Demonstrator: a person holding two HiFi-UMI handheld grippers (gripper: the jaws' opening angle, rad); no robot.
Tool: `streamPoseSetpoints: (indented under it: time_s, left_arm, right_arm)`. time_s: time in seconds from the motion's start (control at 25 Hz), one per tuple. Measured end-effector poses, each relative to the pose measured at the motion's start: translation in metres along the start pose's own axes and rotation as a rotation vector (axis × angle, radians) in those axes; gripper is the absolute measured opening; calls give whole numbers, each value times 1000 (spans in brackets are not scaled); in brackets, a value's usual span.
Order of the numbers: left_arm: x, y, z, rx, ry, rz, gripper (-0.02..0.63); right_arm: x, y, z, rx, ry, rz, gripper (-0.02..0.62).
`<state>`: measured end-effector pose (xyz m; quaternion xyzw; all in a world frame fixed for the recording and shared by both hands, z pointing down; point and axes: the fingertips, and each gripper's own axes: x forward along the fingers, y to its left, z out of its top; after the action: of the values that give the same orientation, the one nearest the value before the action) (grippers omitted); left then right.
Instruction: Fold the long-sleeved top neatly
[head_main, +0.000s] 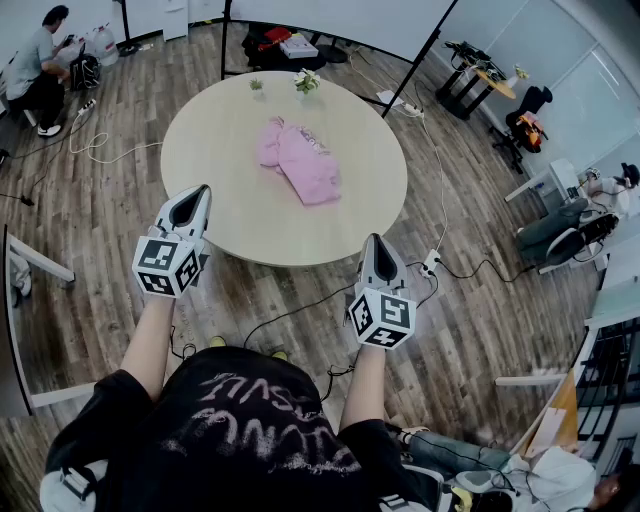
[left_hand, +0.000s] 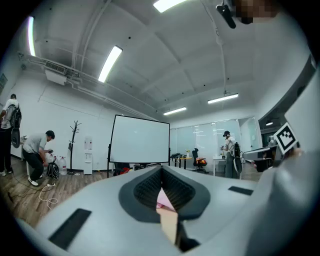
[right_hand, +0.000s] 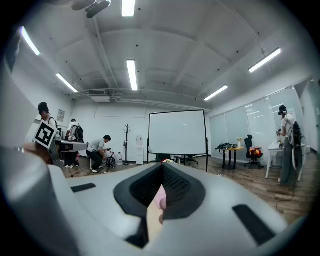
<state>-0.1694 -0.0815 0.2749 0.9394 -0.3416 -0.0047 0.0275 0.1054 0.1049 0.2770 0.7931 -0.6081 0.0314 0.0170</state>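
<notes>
Top (head_main: 298, 160), pink and long-sleeved, is lying bunched in a loose heap near the middle of the round table (head_main: 215, 150), slanting from far-left to near-right, with no sleeve laid out flat that I can make out. Nothing is touching it. Two small plants (head_main: 307, 81) are sitting at the table's far edge, well apart from the garment. Left claw (head_main: 193, 203) is hovering level over the table's near-left rim, jaws pressed together and holding nothing. Right claw (head_main: 376, 252) is hanging just off the near-right rim over the wood floor (head_main: 480, 330), also closed tight and empty. Both are pointing toward the top but are sitting well short of it, one to each side, and in each gripper view only a sliver of pink is showing far off past the closed jaws. Judging by this, folding is not yet underway and the step in hand is the approach. Next move is probably calling for both claws reaching in across the table, opening, and pinching the fabric at two edges to spread the heap flat before any fold. Shoulders and hem are looking hard to tell apart in this heap.
</notes>
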Motion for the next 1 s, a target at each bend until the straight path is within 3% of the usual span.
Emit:
streamPoseSetpoints:
  time_s: [1.0]
  left_arm:
    - [41,-67,-29,42,67,45,6]
  right_arm:
    - [1,-70,-31,35,15,60,5]
